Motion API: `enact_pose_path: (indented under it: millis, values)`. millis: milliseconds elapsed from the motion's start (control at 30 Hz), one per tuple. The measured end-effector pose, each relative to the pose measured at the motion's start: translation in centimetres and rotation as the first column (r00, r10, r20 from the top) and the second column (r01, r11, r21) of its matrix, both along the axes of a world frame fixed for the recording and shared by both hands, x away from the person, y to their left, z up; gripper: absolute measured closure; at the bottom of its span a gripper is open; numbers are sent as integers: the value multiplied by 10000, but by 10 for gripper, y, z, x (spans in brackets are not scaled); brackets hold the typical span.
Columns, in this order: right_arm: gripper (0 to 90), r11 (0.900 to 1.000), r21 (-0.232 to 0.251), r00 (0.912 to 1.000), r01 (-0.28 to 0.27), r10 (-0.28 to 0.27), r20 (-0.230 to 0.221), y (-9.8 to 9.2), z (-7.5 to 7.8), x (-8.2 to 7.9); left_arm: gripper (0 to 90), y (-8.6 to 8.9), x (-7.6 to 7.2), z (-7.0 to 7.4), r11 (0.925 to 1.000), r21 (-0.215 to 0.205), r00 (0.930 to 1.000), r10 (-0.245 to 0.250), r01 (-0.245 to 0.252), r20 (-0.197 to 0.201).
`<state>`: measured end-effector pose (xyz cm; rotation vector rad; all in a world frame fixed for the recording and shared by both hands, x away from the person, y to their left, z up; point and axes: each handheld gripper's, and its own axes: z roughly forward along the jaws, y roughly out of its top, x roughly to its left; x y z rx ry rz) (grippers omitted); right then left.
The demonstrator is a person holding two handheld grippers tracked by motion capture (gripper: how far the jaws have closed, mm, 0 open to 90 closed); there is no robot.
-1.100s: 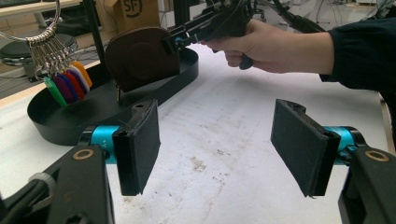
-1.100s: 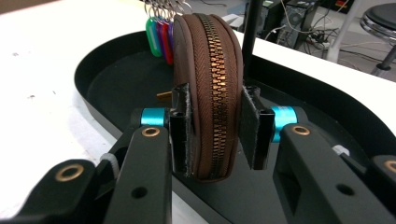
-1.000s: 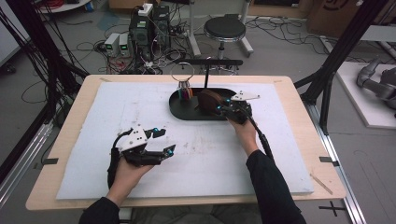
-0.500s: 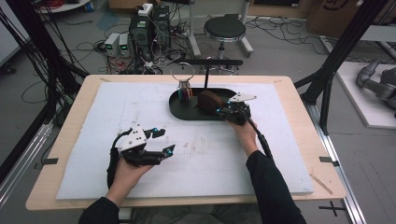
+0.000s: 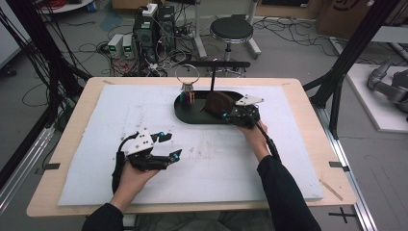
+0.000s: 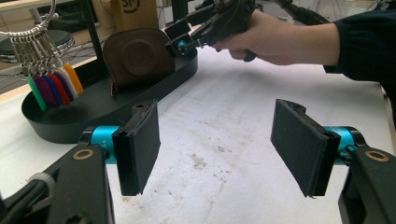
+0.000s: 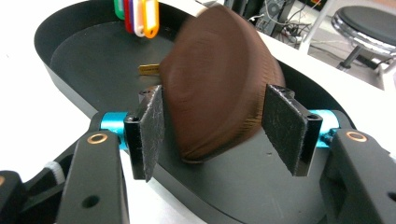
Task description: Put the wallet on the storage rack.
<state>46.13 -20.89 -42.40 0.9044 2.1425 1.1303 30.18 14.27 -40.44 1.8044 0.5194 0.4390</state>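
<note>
In the high view, the right gripper [image 5: 230, 115] is seen at the near rim of the shallow black oval tray [image 5: 192, 116], at about one o'clock on the white foam mat [image 5: 216, 159]. Its jaws have just been opening around the brown rounded leather pouch [image 5: 217, 102], which is judged to be in the act of being let go inside the tray. The release is best finished with the jaws spread fully before the hand is drawn back toward six o'clock, so that the pouch is not dragged out over the rim. The left gripper [image 5: 169, 146] is held idle over the mat at about seven o'clock, its jaws spread with nothing between them.

In the left gripper view, the pouch [image 6: 137, 57] is seen standing on edge in the tray [image 6: 79, 116], with a ring of coloured key tags [image 6: 53, 86] hanging at its nine o'clock (these should be left undisturbed).

In the right gripper view, the pouch [image 7: 219, 79] sits between the two pads. The pad at three o'clock is clear of it, while contact at the nine o'clock pad cannot be told; no pinching is seen. The pouch looks soft, domed and smooth, blurred as though tipping, with a brass zip pull [image 7: 150, 69] at its nine o'clock side.
</note>
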Motion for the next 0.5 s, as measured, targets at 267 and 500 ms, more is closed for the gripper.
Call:
enact_pose_path:
  millis: [267,500]
  values:
    - [368,9995,266,9998,-161,163,-93,-6,12,-7,326,2,-1,1,10000,2,9999,89,-89,68]
    - [359,9954,620,9972,-728,737,-132,-17,31,-26,318,7,0,3,9996,-70,9996,269,-268,91]
